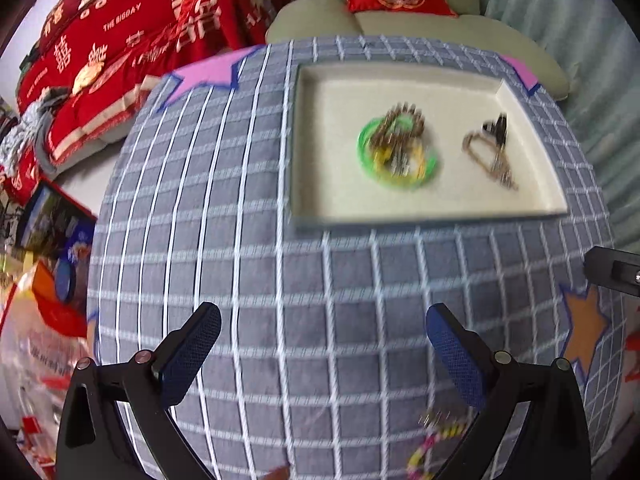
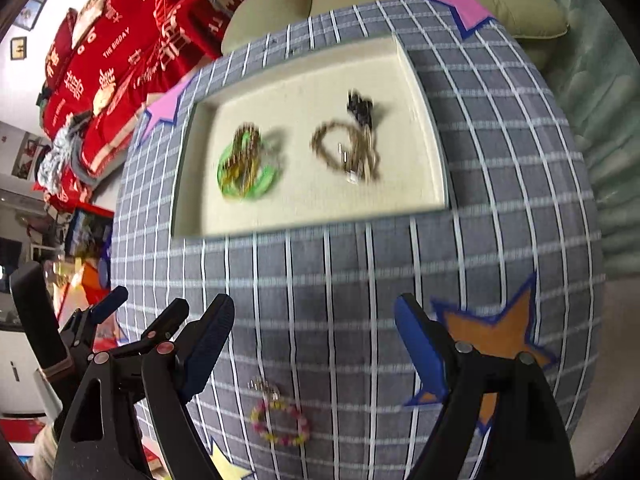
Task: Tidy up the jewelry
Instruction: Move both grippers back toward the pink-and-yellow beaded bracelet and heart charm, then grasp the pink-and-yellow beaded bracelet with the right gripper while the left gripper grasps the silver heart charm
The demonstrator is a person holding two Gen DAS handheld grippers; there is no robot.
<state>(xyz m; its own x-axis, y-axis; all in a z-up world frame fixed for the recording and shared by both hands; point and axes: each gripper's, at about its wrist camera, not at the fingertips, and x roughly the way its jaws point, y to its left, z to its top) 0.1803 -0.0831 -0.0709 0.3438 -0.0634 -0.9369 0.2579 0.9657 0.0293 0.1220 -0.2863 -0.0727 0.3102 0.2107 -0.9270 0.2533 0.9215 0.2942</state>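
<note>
A cream tray [image 1: 320,140] [image 2: 424,120] lies on the grey checked cloth. In it sit a heap of green and yellow bangles with a gold chain [image 1: 396,148] [image 2: 248,164] and, to the right, a gold necklace with a black piece [image 1: 490,148] [image 2: 352,148]. A pink and yellow bead bracelet [image 2: 280,420] [image 1: 432,440] lies on the cloth in front of the tray, below and between the right fingers. My left gripper [image 1: 324,332] is open over bare cloth. My right gripper [image 2: 316,320] is open too, with nothing between its fingers.
Paper stars are stuck on the cloth: pink ones [image 1: 208,74] [image 2: 468,8] at the back corners, an orange one [image 2: 492,332] at the front right. Red cushions and bedding [image 1: 120,40] pile up at the back left, with a pale sofa [image 1: 400,28] behind the table.
</note>
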